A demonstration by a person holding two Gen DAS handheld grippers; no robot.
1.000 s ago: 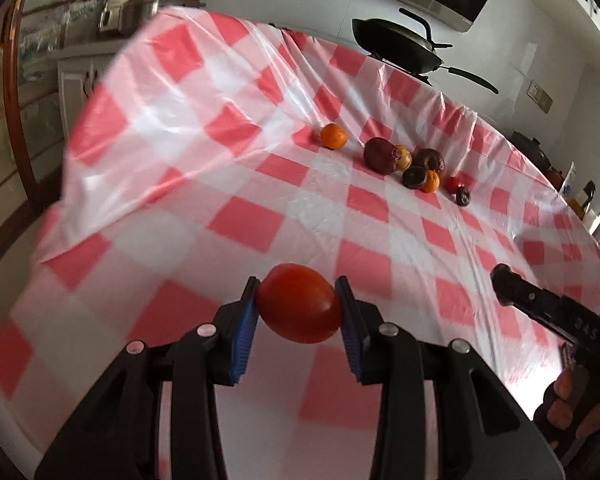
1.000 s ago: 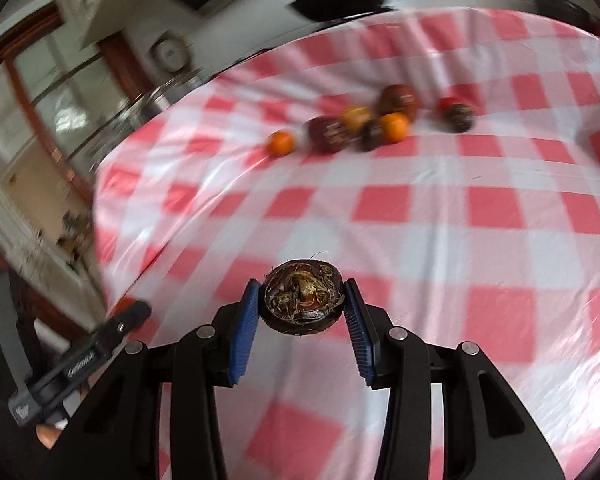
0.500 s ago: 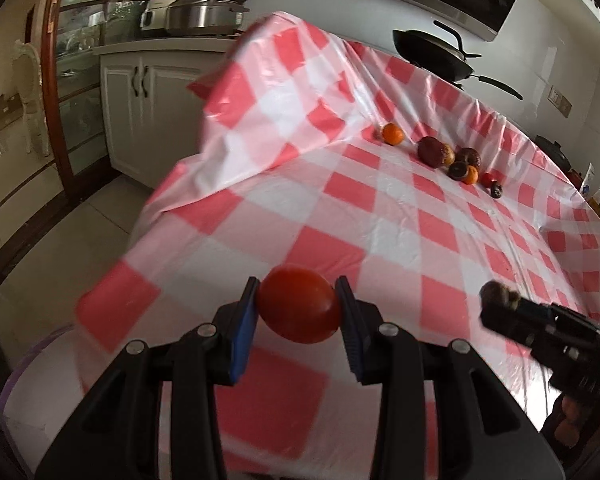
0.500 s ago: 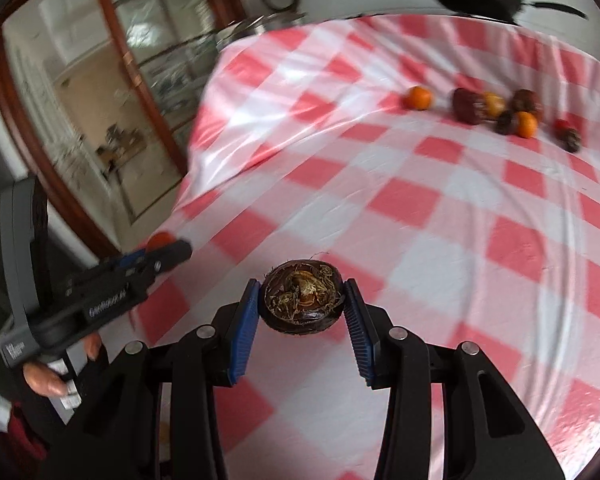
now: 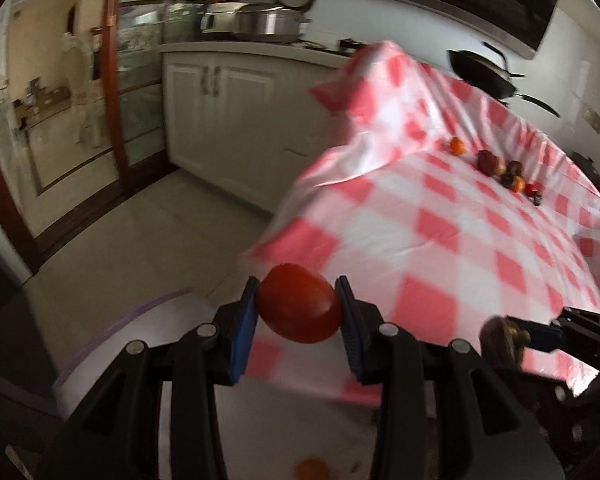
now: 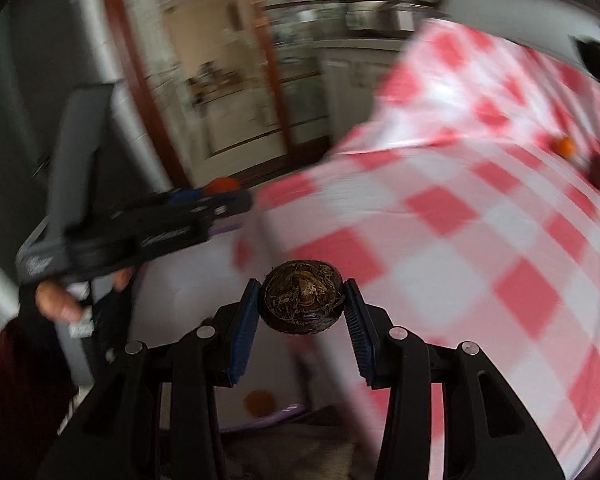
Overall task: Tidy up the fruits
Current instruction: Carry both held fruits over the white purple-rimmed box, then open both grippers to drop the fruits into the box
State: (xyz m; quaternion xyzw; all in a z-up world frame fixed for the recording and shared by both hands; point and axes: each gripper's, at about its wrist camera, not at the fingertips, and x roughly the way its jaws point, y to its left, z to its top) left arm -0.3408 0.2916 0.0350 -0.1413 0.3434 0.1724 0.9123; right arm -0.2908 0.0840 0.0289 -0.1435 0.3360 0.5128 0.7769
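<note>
Both grippers' blue fingers (image 5: 245,326) are clamping fruit: the left gripper (image 5: 298,326) is squeezing a red tomato (image 5: 298,309), the right gripper (image 6: 302,326) a dark round fruit (image 6: 302,297).

A: Where does the left wrist view look from?

B: From just behind the left gripper (image 5: 298,334), angled down past the near left corner of the bench (image 5: 440,216), with the floor (image 5: 148,232) and white cabinets (image 5: 220,120) to its left.

A: And the right wrist view?

B: From behind the right gripper (image 6: 302,322), also tilted down and close, facing the same corner of the bench (image 6: 460,208). It is blurred.

A: What do they share?

B: The checked cloth, the far row of fruit (image 5: 500,170), and each other: the right gripper shows at the left view's right edge, the left gripper (image 6: 224,194) at the right view's left.
</note>
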